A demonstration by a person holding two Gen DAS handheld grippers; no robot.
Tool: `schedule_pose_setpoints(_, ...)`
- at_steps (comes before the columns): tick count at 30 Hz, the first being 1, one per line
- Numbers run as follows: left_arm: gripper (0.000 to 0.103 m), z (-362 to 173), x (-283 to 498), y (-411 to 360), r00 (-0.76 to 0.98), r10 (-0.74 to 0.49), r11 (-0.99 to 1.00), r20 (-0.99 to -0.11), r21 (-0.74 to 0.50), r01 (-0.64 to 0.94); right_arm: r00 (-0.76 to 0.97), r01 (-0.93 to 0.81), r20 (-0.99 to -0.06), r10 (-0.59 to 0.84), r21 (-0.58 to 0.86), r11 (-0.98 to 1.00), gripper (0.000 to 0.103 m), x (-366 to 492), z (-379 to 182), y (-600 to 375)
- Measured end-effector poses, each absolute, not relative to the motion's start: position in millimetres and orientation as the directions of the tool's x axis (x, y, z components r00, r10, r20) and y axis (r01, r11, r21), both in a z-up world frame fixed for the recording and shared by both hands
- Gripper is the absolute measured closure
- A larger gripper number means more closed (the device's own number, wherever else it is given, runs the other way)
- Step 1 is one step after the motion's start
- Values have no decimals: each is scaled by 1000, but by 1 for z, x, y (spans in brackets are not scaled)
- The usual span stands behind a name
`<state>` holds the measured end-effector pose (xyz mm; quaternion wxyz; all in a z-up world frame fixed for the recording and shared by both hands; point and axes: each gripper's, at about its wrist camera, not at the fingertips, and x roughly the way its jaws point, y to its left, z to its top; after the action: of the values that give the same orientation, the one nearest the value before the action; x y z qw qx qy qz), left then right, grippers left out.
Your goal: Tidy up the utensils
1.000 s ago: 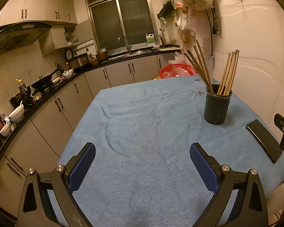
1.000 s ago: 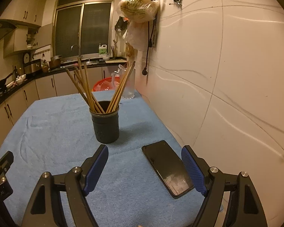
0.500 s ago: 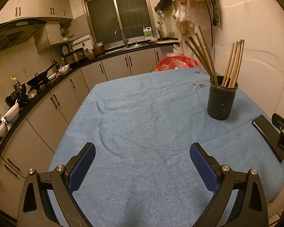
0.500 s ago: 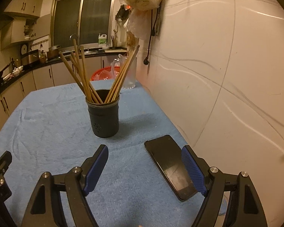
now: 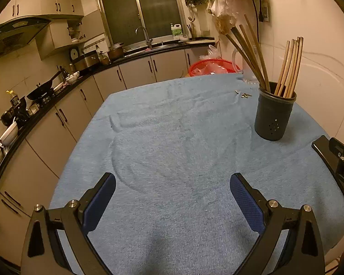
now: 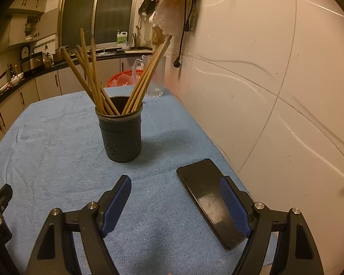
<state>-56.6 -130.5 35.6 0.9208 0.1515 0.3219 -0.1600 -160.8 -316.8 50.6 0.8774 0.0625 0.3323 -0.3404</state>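
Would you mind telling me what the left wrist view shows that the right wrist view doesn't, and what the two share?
Only the left wrist view shows the range hood and the small scraps on the cloth. Only the right wrist view shows the whole phone and the dangling plug. Both show the dark holder with chopsticks, the blue cloth, the red basket and the window; the left gripper and right gripper are both open, holding nothing.

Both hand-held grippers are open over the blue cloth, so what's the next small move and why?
Probably ease the right hand-held gripper forward toward the dark holder and its chopsticks. Its jaws stand open and empty, the holder sits just ahead of it, and the left hand-held gripper faces mostly bare blue cloth.
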Motion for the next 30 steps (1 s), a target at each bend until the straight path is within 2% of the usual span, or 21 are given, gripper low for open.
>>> schedule_pose_setpoints(30, 3, 31, -59, -128, 735, -201, 900, -648, 175, 400, 537, 633, -636, -554, -131, 763, 21, -161, 44, -309)
